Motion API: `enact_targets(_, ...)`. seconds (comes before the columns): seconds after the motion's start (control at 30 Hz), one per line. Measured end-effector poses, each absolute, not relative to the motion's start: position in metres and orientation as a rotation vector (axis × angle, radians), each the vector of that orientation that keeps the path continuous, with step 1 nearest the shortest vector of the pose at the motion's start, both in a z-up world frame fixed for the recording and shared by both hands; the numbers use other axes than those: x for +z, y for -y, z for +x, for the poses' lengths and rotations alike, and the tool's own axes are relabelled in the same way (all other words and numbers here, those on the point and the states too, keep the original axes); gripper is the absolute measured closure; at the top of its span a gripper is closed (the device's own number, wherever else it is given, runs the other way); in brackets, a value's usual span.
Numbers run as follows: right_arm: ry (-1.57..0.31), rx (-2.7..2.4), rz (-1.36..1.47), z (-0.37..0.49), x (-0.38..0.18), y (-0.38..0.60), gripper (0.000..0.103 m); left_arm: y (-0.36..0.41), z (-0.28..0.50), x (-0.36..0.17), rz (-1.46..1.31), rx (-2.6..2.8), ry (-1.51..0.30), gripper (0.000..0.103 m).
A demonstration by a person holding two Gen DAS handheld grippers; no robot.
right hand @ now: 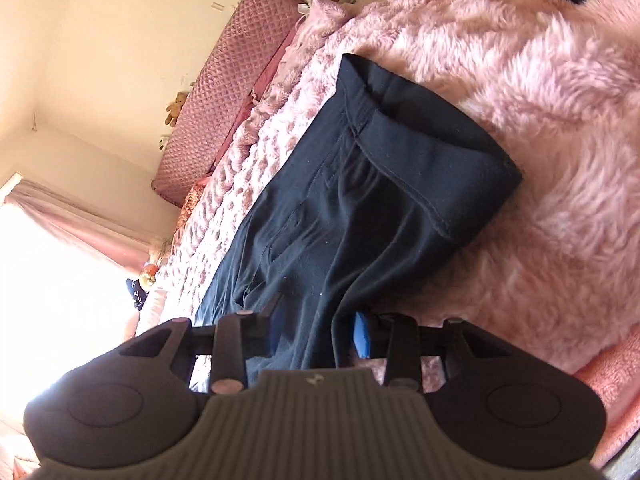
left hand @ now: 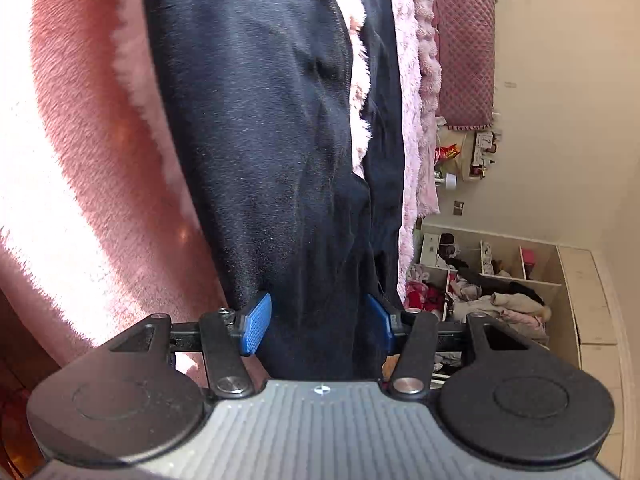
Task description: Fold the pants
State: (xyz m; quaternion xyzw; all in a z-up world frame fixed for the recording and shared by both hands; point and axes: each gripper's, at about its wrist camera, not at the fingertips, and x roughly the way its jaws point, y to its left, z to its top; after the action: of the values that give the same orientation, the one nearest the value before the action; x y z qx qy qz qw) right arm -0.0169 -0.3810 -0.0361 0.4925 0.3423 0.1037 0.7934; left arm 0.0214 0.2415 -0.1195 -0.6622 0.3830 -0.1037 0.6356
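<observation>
Dark pants (left hand: 260, 140) are pinched in both the left claw (left hand: 318, 326) and right claw (right hand: 316, 326).

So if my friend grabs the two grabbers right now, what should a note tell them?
Left gripper: dark fabric of the pants fills the gap between its blue pads; it looks clamped.
Right gripper: closed on a bunch of the same pants.
Pants: spread on the fluffy pink blanket, waistband at the far end in the right wrist view, legs running toward the grippers.
Done: both ends gripped. No finished fold can be seen.
Left: probably carry the gripped end toward the waistband, lay it flat, let go.
</observation>
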Motion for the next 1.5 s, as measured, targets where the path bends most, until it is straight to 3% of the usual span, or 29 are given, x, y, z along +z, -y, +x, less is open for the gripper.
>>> enact_targets(0.4,-0.781,0.157,1.109,-0.021,-0.049,0.387,0.071,-0.266,-0.009,-0.125,-1.556,-0.041,-0.796,0.043)
enact_targets(0.43,-0.781,0.157,1.102,-0.021,-0.049,0.386,0.071,-0.268,-0.006,-0.127,-1.576,-0.054,-0.790,0.045)
enact_targets(0.57,-0.786,0.155,1.122,-0.019,-0.052,0.388,0.072,-0.280,0.009,-0.125,-1.577,-0.099,-0.751,0.071)
enact_targets(0.8,-0.791,0.139,1.170,-0.021,-0.055,0.394,0.074,-0.274,0.007,-0.107,-1.511,-0.076,-0.737,0.080)
enact_targets(0.83,-0.801,0.136,1.173,-0.020,-0.056,0.394,0.076,-0.274,0.010,-0.109,-1.509,-0.072,-0.756,0.079)
enact_targets(0.9,-0.824,0.116,1.146,-0.019,-0.057,0.393,0.092,-0.273,0.017,-0.113,-1.483,-0.031,-0.797,0.080)
enact_targets(0.93,-0.831,0.098,1.106,-0.019,-0.055,0.391,0.103,-0.274,0.017,-0.112,-1.454,-0.006,-0.803,0.095)
enact_targets(0.97,-0.820,0.100,1.080,-0.020,-0.052,0.389,0.103,-0.274,0.018,-0.111,-1.442,-0.002,-0.805,0.097)
enact_targets(1.17,-0.648,0.198,1.050,-0.025,-0.021,0.389,0.103,-0.270,0.018,-0.084,-1.411,-0.061,-0.717,0.099)
enact_targets(1.5,-0.570,0.251,1.082,0.012,0.001,0.397,0.103,-0.277,0.042,-0.068,-1.410,-0.093,-0.763,0.098)
